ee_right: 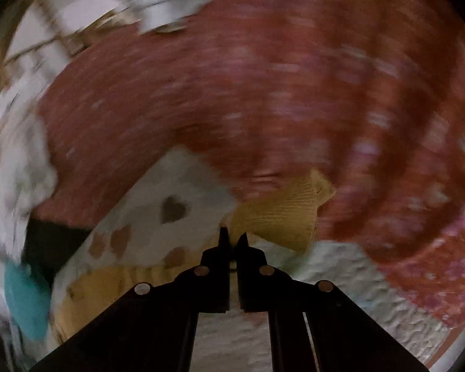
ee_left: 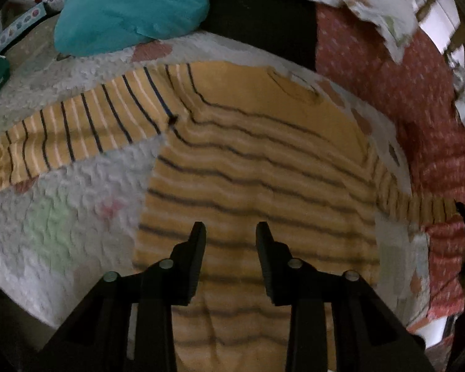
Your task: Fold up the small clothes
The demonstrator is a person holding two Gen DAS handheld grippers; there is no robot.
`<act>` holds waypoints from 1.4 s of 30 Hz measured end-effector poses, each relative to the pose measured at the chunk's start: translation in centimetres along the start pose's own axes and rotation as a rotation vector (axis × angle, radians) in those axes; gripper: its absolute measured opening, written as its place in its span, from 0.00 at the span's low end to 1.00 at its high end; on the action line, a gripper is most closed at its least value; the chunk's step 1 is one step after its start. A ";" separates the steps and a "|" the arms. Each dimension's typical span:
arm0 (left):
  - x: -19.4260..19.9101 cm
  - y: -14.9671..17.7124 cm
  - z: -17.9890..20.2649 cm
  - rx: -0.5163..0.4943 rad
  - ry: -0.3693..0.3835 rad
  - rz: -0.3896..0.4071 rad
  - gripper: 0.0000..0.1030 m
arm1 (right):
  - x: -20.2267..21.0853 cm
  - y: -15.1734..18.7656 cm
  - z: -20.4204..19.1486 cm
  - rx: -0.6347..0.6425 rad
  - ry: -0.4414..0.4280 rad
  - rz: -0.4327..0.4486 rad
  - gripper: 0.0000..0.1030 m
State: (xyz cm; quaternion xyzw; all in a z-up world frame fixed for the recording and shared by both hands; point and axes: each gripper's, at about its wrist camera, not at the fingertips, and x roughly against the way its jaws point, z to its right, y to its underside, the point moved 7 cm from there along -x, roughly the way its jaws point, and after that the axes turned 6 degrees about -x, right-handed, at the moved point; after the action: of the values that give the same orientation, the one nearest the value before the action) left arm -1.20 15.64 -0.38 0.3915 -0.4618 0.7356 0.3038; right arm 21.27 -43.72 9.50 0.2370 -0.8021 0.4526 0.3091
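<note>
The yellow striped shirt (ee_left: 254,167) lies spread flat on the white textured blanket (ee_left: 77,204), front up, neckline (ee_left: 294,88) at the far side, one sleeve (ee_left: 77,130) stretched out to the left. The left tongs (ee_left: 231,226) hover right over the shirt's lower body, jaws a narrow way apart, nothing between them, no fabric pinched. Far left sits a teal cushion (ee_left: 130,9); to the right, a red dotted cover (ee_left: 387,93). Over on the right wrist view, everything's smeared with blur. The right tongs (ee_right: 234,238) have their jaws squeezed together, with the yellow cuff of the other sleeve (ee_right: 282,214) bunched just beyond the tips. It looks pinched at the tips, though the blur makes the contact hard to confirm. White blanket (ee_right: 341,279) below, red cover (ee_right: 263,93) filling the far side.
</note>
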 end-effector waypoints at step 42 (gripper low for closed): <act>-1.7 -4.6 -17.7 0.493 0.112 0.088 0.41 | -10.5 36.1 -42.4 0.742 -0.309 -0.458 0.09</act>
State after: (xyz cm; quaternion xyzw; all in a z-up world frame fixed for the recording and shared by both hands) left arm -1.86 33.55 -4.51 0.3919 -0.2677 0.8590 0.1919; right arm 16.68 11.56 -2.00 0.5673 -0.5496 0.5886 0.1724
